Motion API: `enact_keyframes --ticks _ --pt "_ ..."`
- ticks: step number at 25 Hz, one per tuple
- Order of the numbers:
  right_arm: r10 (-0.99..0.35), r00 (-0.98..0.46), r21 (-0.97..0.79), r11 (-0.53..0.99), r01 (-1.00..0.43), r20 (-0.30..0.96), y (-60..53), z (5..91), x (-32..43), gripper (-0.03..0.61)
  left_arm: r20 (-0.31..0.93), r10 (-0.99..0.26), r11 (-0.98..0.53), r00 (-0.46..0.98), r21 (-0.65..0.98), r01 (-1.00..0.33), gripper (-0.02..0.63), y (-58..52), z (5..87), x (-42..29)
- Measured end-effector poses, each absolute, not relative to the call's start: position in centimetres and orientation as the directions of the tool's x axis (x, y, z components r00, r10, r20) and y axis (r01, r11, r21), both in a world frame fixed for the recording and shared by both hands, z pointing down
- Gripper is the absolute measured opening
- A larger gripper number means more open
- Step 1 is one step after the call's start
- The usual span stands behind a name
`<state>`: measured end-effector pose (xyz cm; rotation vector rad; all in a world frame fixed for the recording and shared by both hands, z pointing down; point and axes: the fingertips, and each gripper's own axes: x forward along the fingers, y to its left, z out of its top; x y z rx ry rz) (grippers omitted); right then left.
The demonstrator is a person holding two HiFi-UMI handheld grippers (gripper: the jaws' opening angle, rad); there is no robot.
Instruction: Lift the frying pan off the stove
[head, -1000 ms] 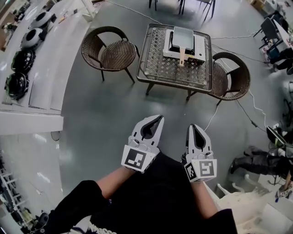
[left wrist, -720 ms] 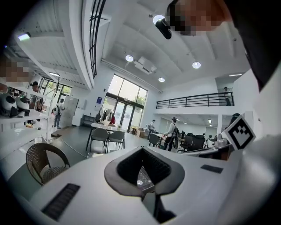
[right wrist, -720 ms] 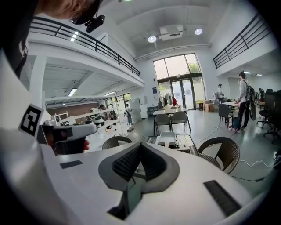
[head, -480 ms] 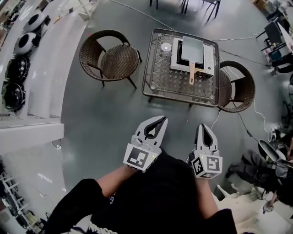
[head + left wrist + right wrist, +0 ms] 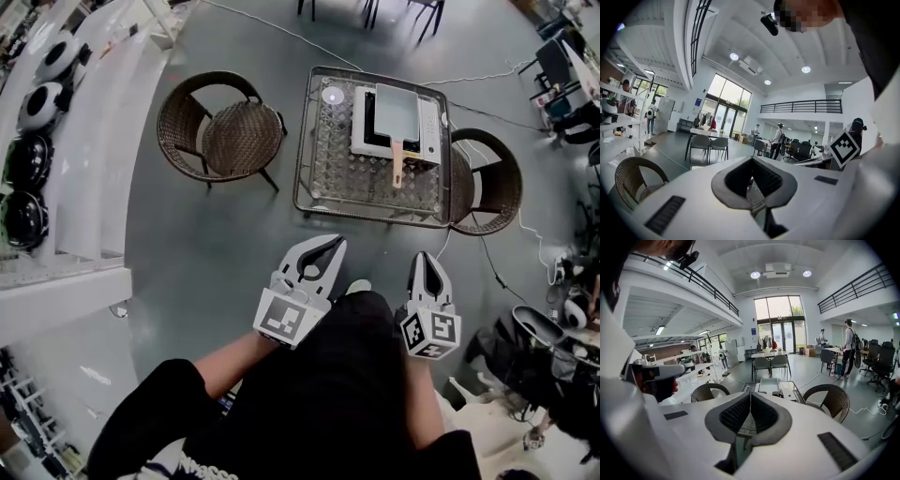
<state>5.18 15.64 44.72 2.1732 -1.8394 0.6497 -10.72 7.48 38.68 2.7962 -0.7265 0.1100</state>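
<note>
Step in hand: we judged this the approach, as both grippers hung well short of the lattice-topped metal table [image 5: 319,178].
Left gripper [image 5: 330,246]: jaw tips met and nothing was held between them.
Right gripper [image 5: 427,256]: jaws were pressed together and empty too.
Pan location: the square grey frying pan [image 5: 396,106] sat on the white tabletop stove [image 5: 429,127], at 12 o'clock from us on the far half of the table.
Pan in the right gripper view: the frying pan [image 5: 768,385] lay dead ahead, just above the closed jaw tips.
Long axis: ran from 12 to 6 o'clock in the head view.
Pointing: the pale wooden handle [image 5: 398,169] pointed at 6 o'clock, towards us, overhanging the stove's near edge.
Flanks: brown wicker chairs stood at the table's 9 o'clock [image 5: 220,131] and 3 o'clock [image 5: 487,178].
Doing it well: we judged it best to close in squarely, spread one gripper's jaws before reaching, pinch the handle across its width, then raise the pan level and straight up.
</note>
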Motion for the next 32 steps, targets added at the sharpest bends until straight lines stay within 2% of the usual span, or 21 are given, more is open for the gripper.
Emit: enact_keyframes --ticks 5,13,17,29,32 --pt "-0.860 0.200 -0.075 -0.265 -0.961 0.470 14.5 44.8 6.9 0.031 0.126 -0.485 -0.827 0.865 0.255 -0.501 0.011 6.5 39.0 -10.3" --pt "-0.895 0.116 -0.129 -0.188 -0.974 0.430 7.8 45.8 8.9 0.031 0.176 -0.549 -0.784 0.817 0.230 -0.576 0.011 2.5 40.1 -9.9" --pt "-0.899 0.107 -0.138 -0.181 -0.974 0.425 4.1 46.3 10.9 0.031 0.184 -0.539 -0.786 0.822 0.241 -0.570 0.011 -0.1 40.8 -7.8" --pt "-0.821 0.029 -0.159 -0.145 -0.977 0.571 -5.9 53.3 17.2 0.032 0.254 -0.577 -0.757 0.776 0.191 -0.625 0.011 -11.0 43.2 -0.5" --pt "-0.798 0.026 -0.150 -0.145 -0.978 0.602 -7.3 55.2 18.5 0.032 0.251 -0.570 -0.749 0.783 0.232 -0.620 0.011 -12.8 44.0 1.1"
